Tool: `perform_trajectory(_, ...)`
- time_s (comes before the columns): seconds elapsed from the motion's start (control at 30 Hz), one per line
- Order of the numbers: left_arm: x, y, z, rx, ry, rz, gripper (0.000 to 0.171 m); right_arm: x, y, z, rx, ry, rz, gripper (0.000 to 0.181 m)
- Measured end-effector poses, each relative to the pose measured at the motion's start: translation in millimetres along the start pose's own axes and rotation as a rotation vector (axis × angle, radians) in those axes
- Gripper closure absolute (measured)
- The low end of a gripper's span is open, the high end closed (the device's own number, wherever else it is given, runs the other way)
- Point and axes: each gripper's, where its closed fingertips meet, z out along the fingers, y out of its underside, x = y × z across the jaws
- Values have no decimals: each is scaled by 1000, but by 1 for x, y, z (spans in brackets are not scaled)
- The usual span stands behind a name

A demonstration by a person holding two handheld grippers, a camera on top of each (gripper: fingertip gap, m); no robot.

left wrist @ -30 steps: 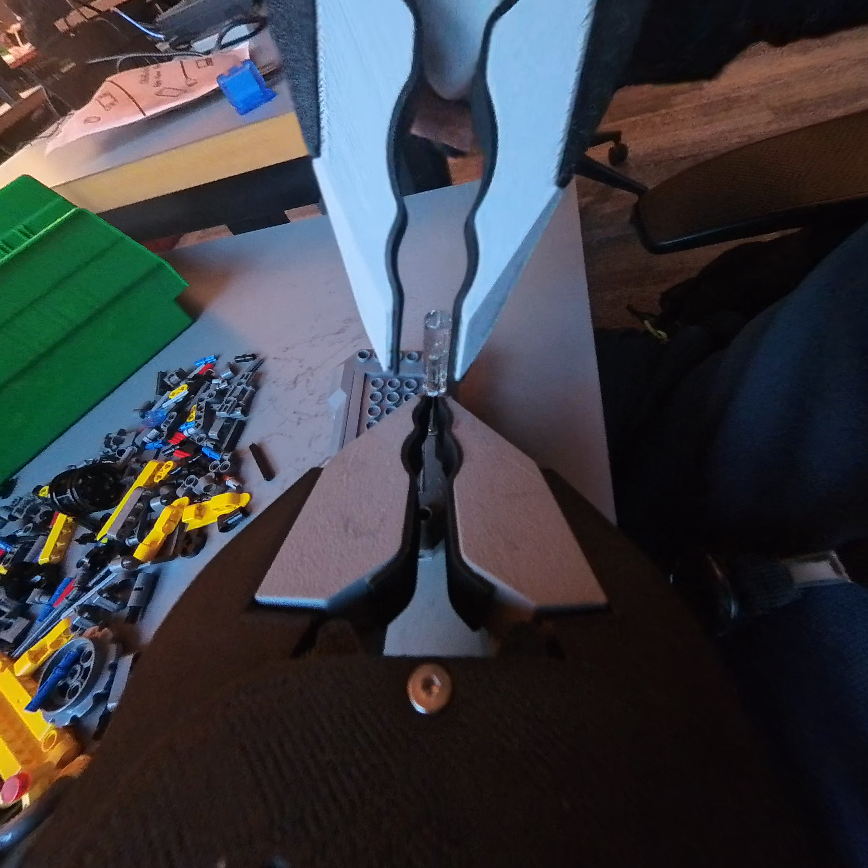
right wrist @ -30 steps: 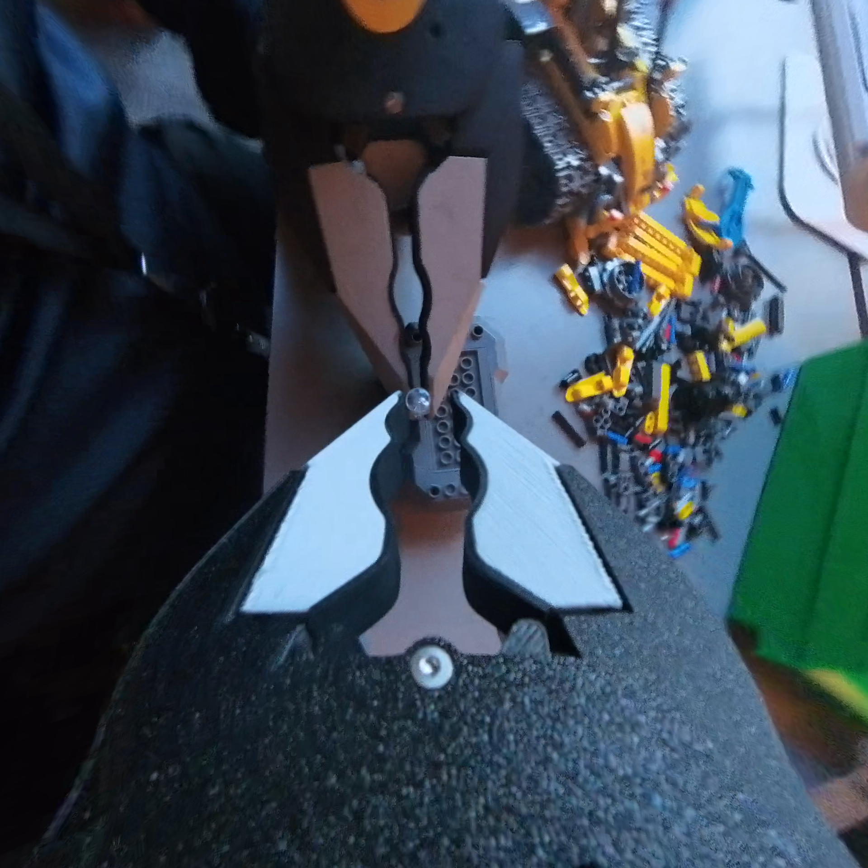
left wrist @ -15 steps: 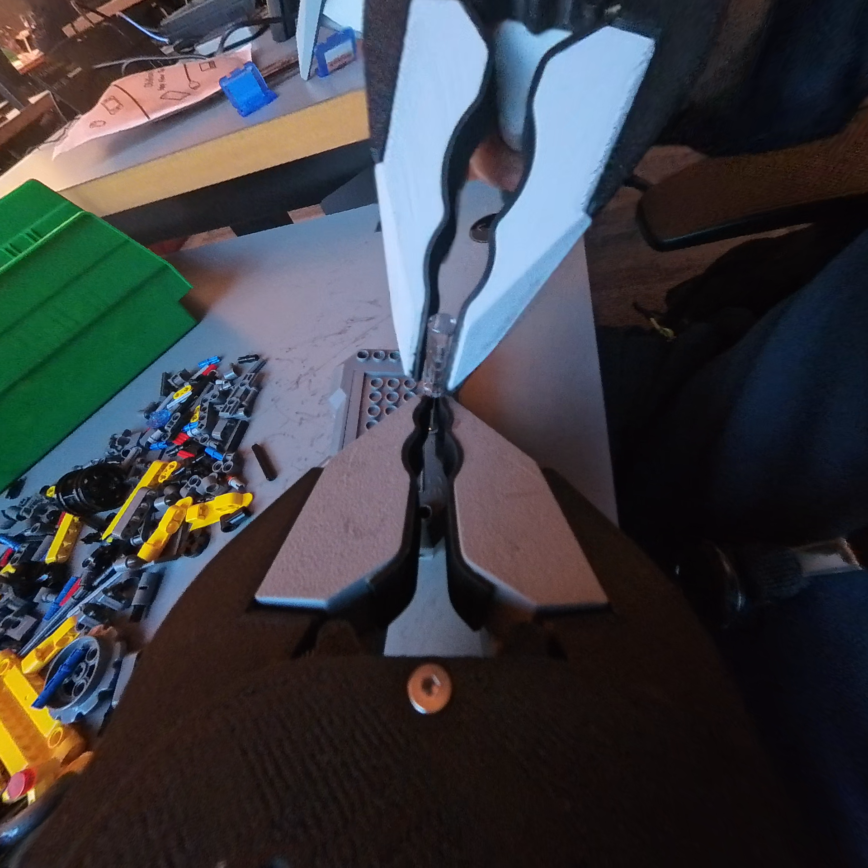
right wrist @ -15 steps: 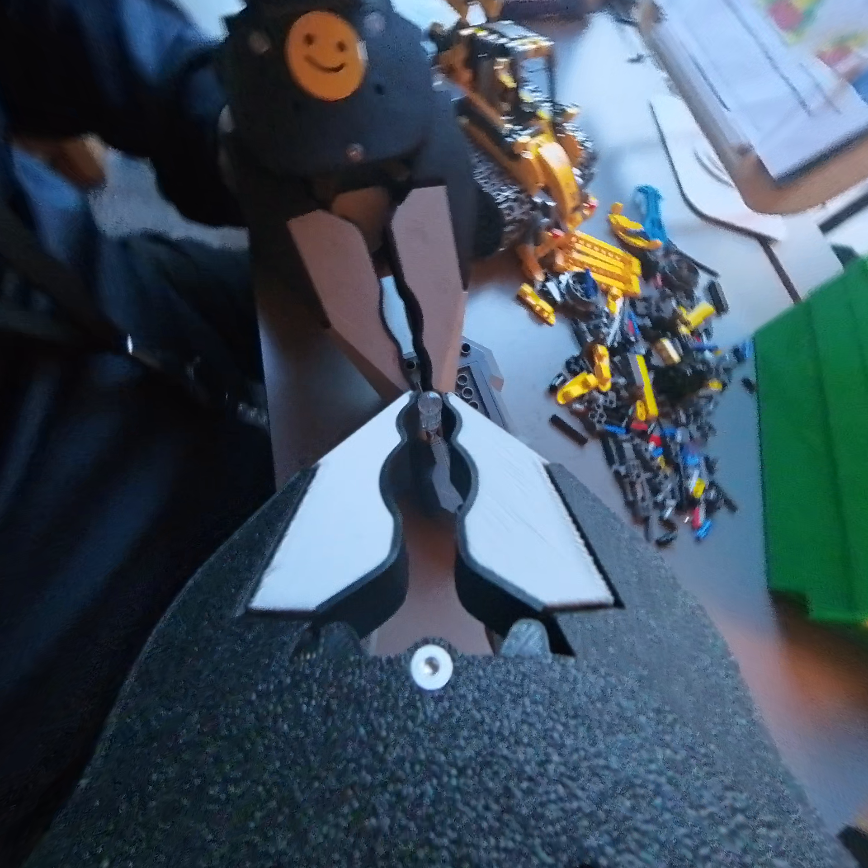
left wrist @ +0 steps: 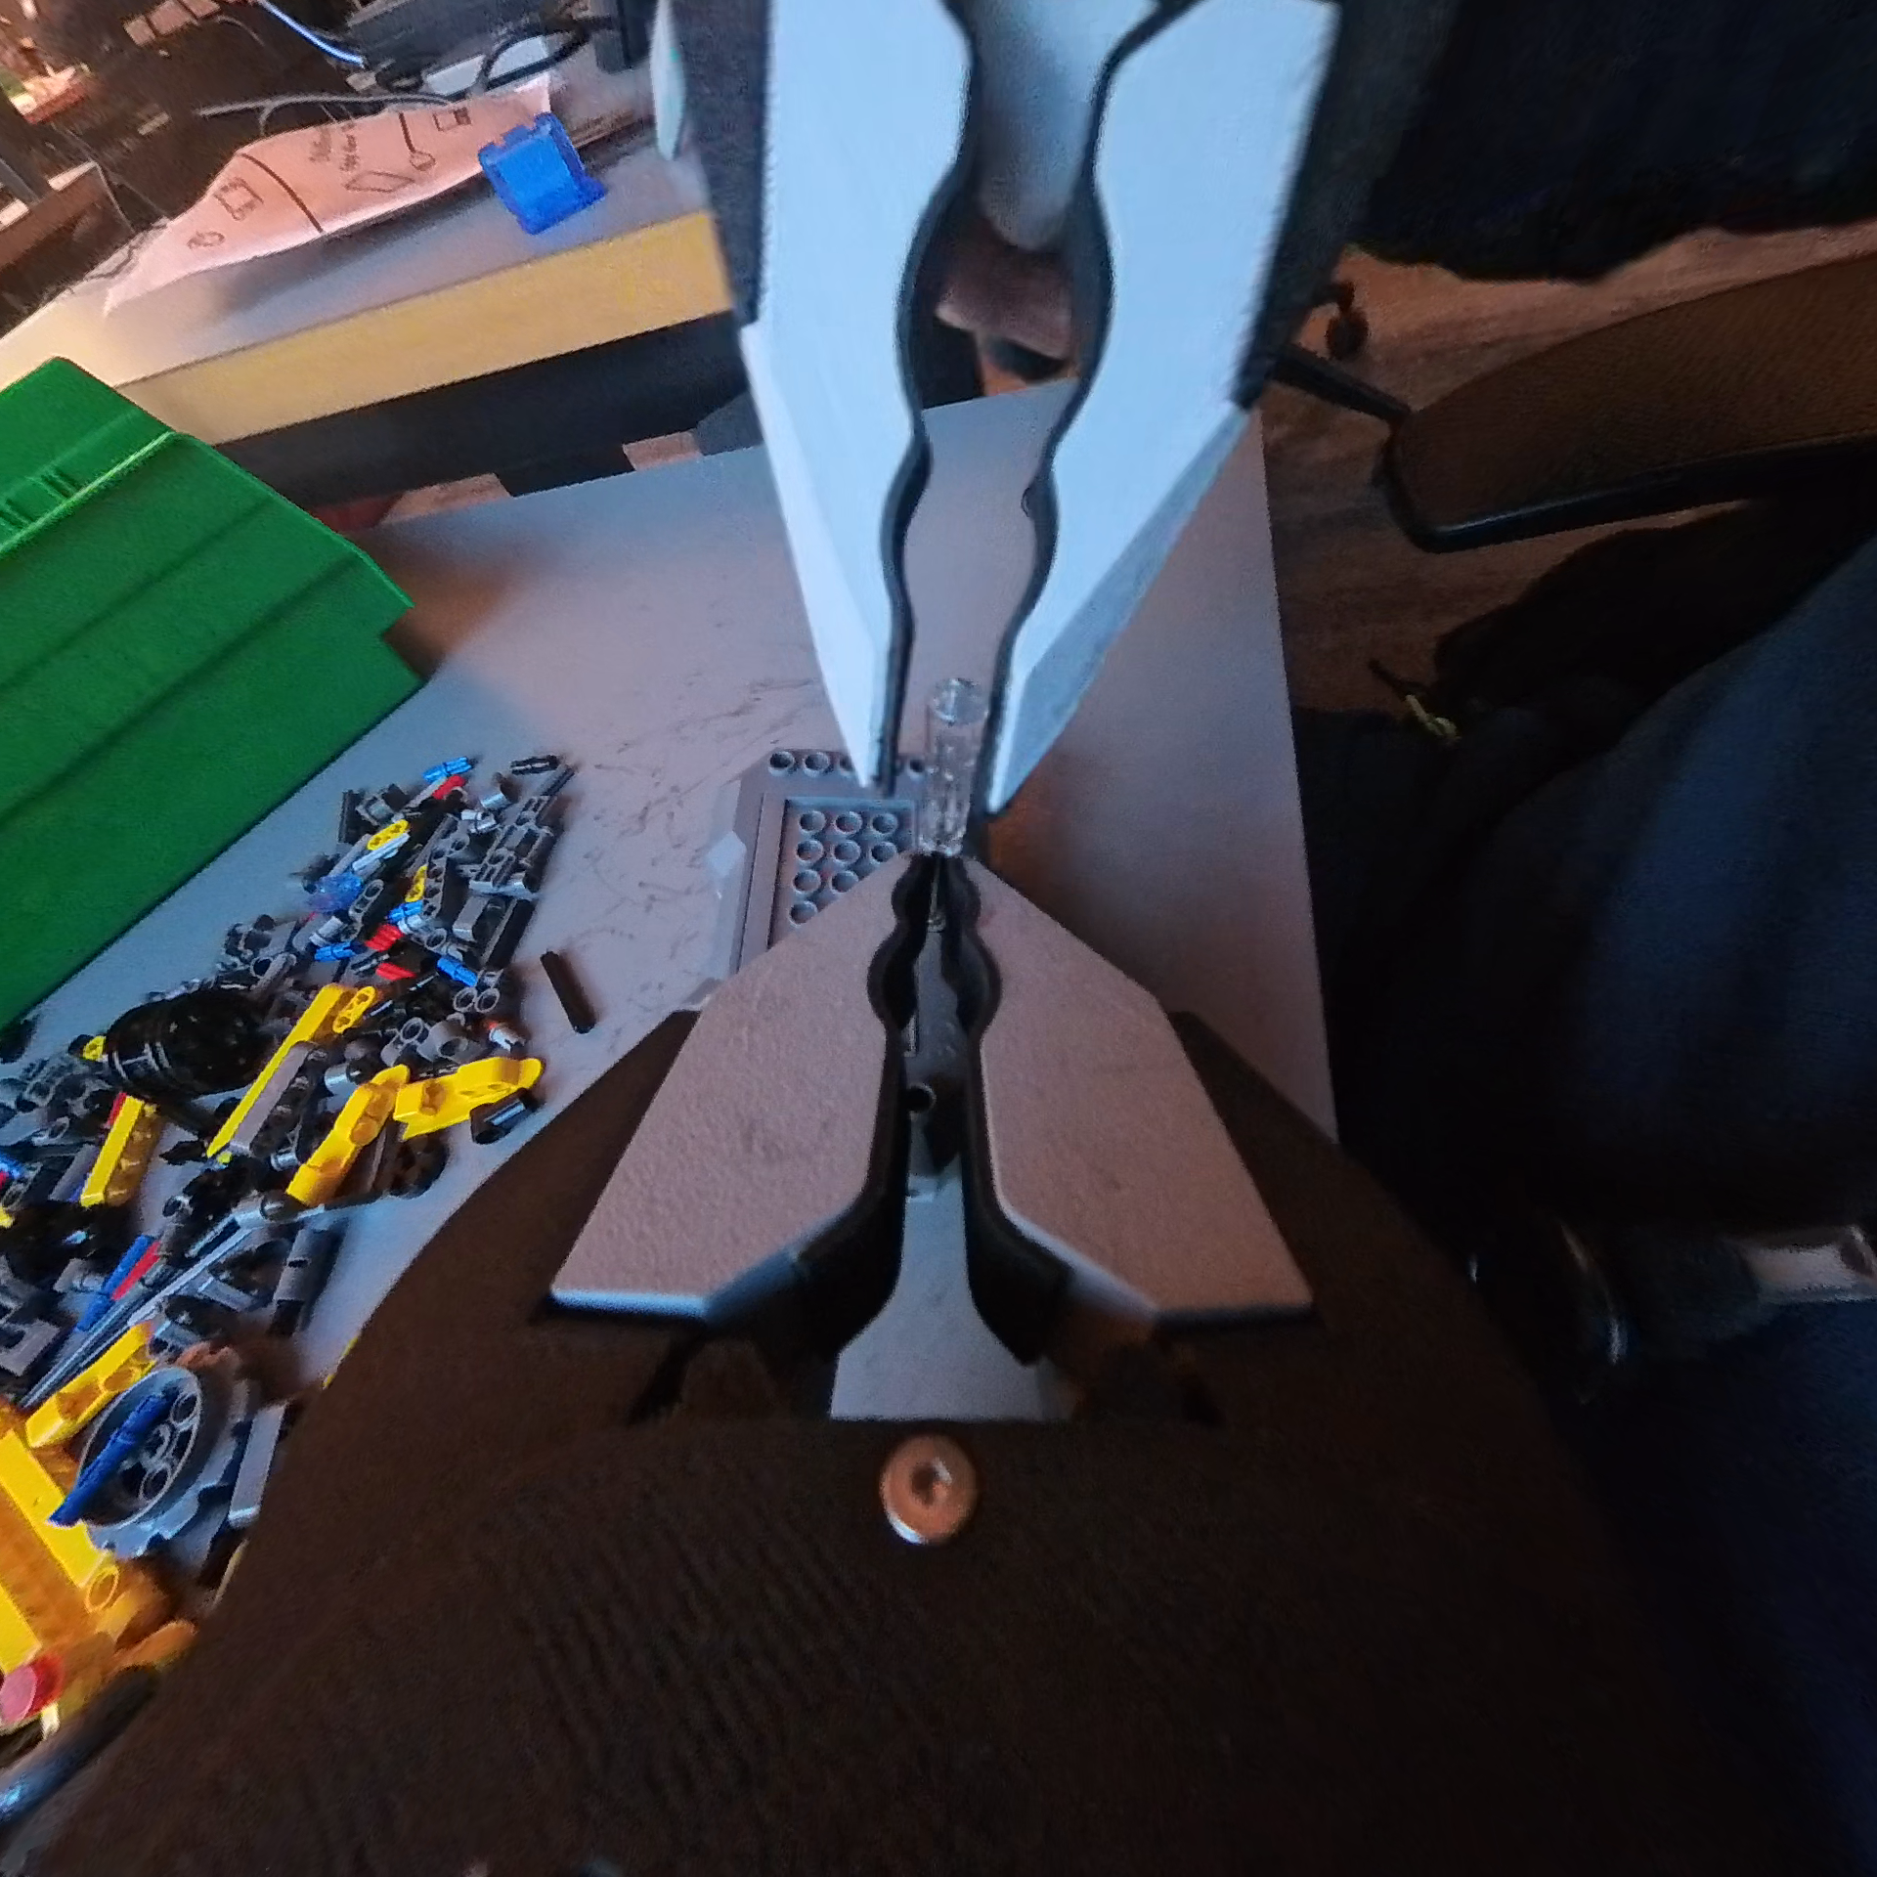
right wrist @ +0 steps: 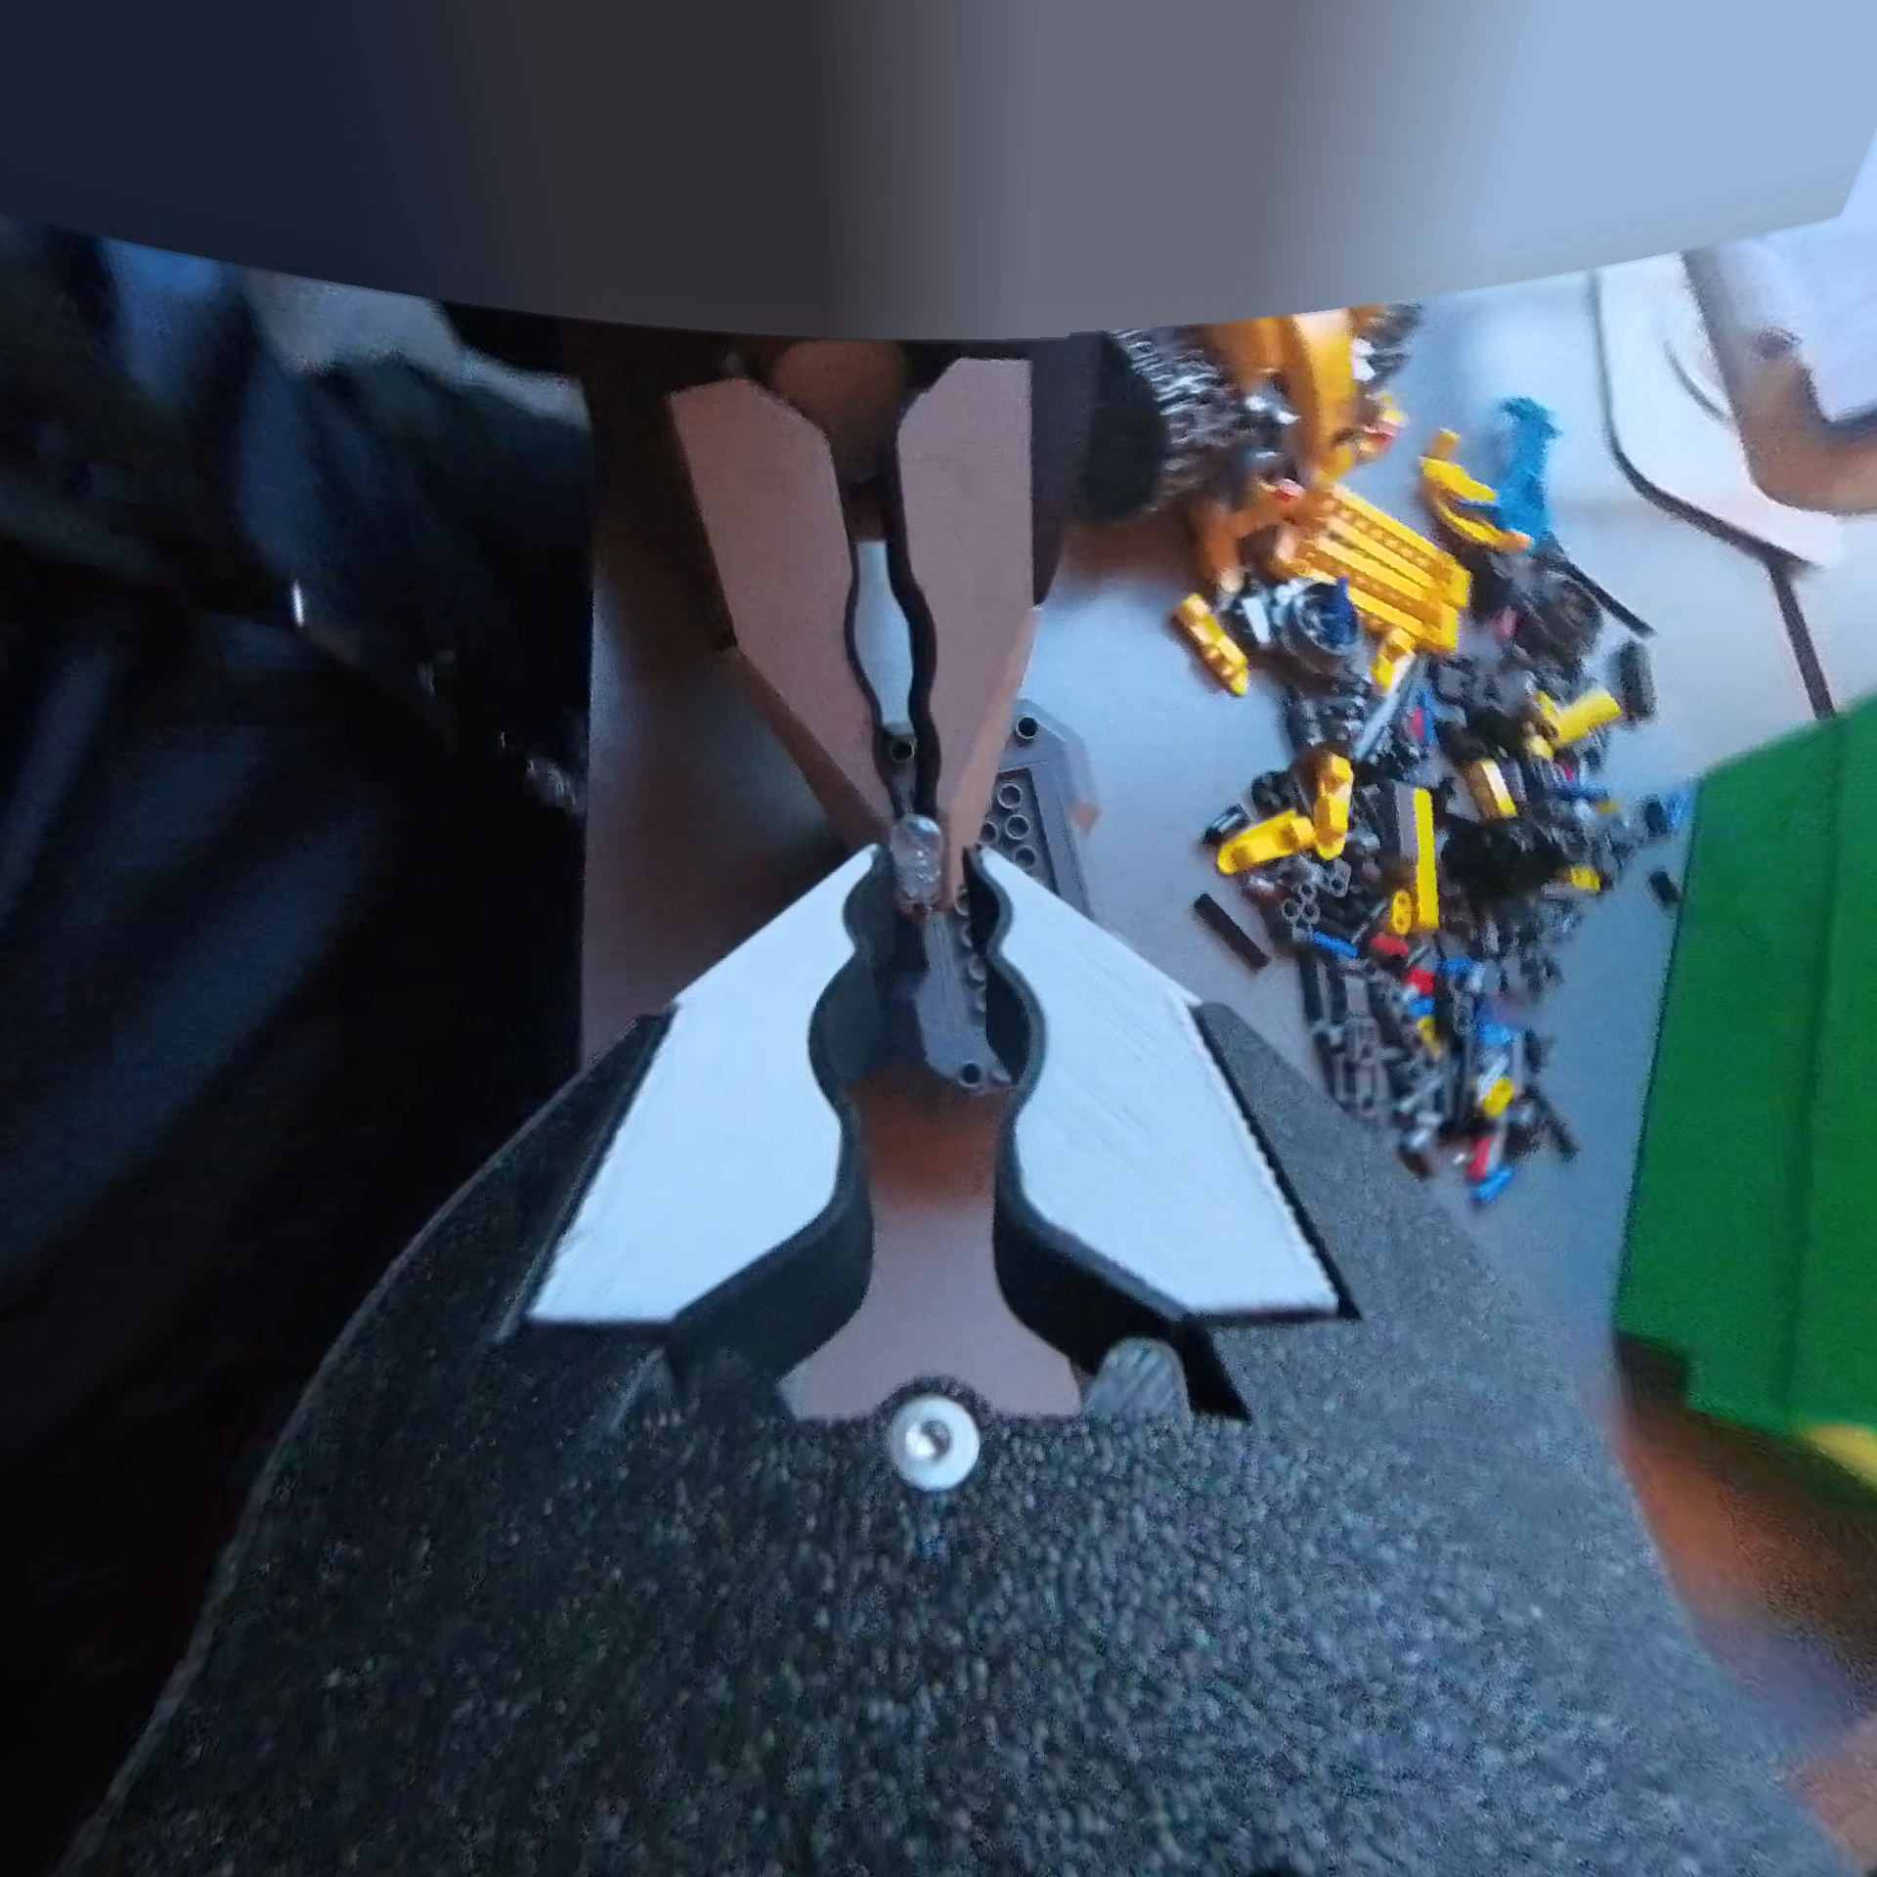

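Left wrist view: clear peg (left wrist: 953,774) between right jaws, seemingly ungripped.

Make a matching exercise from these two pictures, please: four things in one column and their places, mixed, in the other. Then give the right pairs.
Things
1. clear peg
2. green bin
3. blue box
4. grey studded plate

Places
A. on the far desk, beside a paper sheet
B. flat on the table, below the peg
C. upright between the white tips of the right tongs
D. beyond the pile of loose pieces, at the left of the left wrist view

Pairs: 1-C, 2-D, 3-A, 4-B
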Motion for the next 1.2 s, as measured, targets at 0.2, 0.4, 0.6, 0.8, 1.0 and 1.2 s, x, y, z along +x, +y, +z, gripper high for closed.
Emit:
perform_trajectory(0.2,2,-2,3,1,6,12,171,-3,-6,1,131,167,246,171)
perform_trajectory(0.4,1,-2,5,-1,-1,4,171,2,-1,-2,101,1,135,173)
perform_trajectory(0.6,1,-3,5,-8,-6,11,171,-3,5,-5,-14,-266,-306,174)
perform_trajectory(0.8,0,-2,4,-8,-8,1,171,-1,3,1,-64,-233,-147,173)
perform_trajectory(1.0,2,-3,7,-5,-5,12,171,0,11,-3,102,87,287,169)
perform_trajectory(1.2,1,-3,7,-4,-13,16,171,7,10,-4,163,229,454,168)
